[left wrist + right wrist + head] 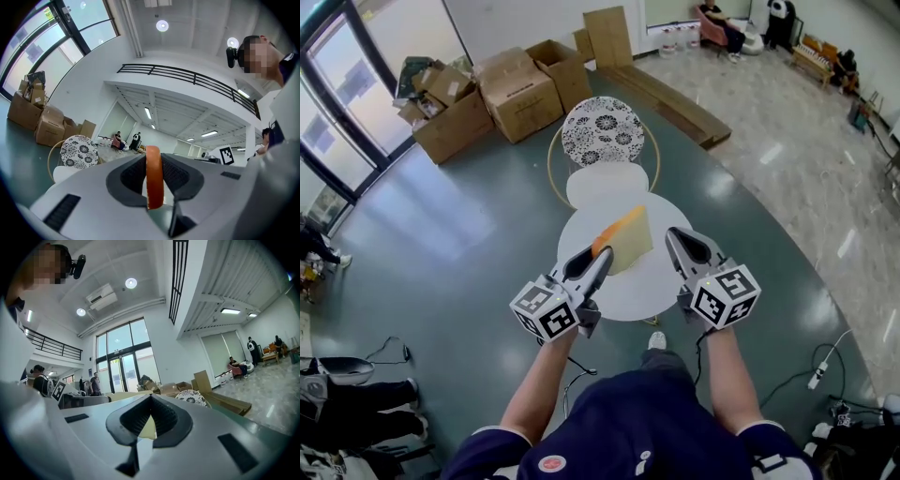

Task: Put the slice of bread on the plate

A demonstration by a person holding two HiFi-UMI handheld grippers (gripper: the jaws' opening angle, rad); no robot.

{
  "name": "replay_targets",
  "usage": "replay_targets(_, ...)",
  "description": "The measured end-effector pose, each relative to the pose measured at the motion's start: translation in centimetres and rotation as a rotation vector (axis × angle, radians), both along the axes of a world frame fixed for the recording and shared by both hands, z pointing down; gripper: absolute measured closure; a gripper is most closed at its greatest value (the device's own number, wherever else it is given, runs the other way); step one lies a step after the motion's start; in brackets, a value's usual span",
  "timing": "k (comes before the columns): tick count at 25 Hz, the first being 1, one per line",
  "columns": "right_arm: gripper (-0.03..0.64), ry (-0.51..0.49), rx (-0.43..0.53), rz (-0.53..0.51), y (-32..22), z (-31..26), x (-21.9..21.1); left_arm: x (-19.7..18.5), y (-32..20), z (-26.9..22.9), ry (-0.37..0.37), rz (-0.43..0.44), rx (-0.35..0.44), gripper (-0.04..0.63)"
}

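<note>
Left gripper (602,251) clamped on bread slice (630,236) crust, slice upright above white table (619,298); right gripper (673,234) closed, empty, beside slice

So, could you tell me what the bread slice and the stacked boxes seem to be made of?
The bread slice looks like a toy, probably smooth plastic or foam: it has a flat pale-yellow face and a uniform, smooth orange crust. The boxes look like matte brown cardboard, with folded flaps open.
</note>
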State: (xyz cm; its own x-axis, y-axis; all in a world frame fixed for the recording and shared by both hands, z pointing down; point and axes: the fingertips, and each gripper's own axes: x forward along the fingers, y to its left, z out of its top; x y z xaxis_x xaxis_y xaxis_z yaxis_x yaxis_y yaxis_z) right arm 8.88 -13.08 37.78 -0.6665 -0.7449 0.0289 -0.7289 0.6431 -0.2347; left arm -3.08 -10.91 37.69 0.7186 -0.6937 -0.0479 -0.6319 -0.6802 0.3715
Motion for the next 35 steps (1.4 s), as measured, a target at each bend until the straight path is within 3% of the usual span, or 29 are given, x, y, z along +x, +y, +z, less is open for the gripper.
replay_targets(12,0.611,-0.013,-0.020,-0.128,-7.2,1.5,2.8,3.3,-5.6,0.8,-0.047,-0.130,-0.038,0.505)
replay_targets(20,0.611,-0.033,-0.030,-0.161,-9.1,1.7,2.3,3.4,-7.1,-0.1,-0.070,-0.161,-0.032,0.505)
replay_targets(35,0.611,0.046,-0.065,-0.120,-11.0,3.0,0.3,1.8,-10.0,1.2,-0.001,-0.090,-0.054,0.505)
